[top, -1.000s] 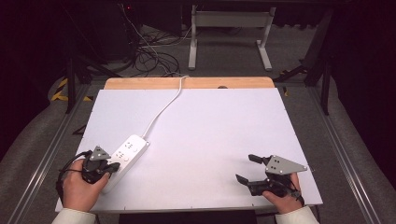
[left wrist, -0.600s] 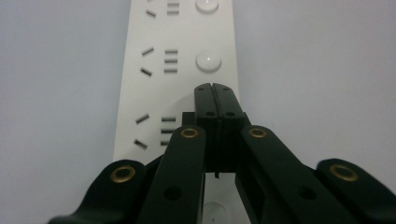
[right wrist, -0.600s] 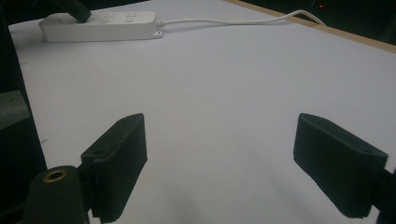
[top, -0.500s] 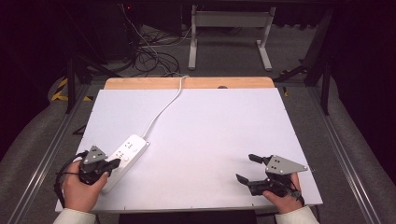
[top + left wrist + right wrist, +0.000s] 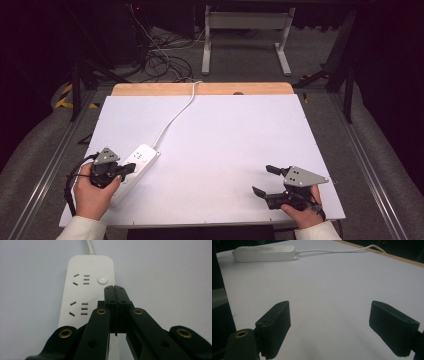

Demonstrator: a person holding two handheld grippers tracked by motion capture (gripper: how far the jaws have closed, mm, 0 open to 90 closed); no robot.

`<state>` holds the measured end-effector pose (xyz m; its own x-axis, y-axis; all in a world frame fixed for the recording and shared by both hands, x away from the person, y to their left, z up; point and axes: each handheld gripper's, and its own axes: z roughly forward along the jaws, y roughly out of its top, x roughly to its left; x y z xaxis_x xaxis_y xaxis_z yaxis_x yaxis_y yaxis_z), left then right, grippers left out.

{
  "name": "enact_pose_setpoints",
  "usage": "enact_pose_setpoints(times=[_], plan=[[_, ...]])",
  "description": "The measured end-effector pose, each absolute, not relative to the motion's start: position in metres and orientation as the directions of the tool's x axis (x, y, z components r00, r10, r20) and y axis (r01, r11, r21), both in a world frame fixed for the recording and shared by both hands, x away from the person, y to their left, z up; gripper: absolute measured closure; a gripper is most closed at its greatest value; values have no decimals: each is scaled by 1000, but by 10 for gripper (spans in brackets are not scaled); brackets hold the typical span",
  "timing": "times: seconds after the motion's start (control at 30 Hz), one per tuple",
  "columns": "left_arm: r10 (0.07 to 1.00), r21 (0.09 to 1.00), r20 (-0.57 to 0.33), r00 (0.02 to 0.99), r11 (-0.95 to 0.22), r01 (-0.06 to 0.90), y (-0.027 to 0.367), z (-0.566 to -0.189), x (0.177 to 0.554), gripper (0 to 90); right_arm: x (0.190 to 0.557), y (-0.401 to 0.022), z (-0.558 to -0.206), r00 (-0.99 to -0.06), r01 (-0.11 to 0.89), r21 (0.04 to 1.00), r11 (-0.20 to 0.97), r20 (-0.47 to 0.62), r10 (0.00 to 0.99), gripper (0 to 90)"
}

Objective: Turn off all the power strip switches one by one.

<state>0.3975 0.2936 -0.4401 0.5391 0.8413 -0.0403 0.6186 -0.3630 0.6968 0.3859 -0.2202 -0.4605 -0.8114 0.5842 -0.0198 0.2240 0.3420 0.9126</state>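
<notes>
Power strip (image 5: 136, 165) lies near table's (image 5: 225, 135) left edge. Left gripper (image 5: 131, 168) jaws pressed together, empty, over its round button (image 5: 102, 279). Right gripper (image 5: 264, 180) jaws wide, empty, near front edge; broad bare surface between.

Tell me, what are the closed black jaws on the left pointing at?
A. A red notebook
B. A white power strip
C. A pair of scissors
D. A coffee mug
B: the left gripper, jaws shut with nothing between them, hangs over the white power strip near its round button.
</notes>
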Motion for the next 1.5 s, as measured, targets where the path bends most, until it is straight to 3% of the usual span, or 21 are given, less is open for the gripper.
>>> enact_pose_setpoints(times=[1.5], plan=[[850, 652, 9, 527, -405, 641, 291, -456, 408, 900, 386, -220, -461, -813, 221, 912, 346, -24, 582, 181]])
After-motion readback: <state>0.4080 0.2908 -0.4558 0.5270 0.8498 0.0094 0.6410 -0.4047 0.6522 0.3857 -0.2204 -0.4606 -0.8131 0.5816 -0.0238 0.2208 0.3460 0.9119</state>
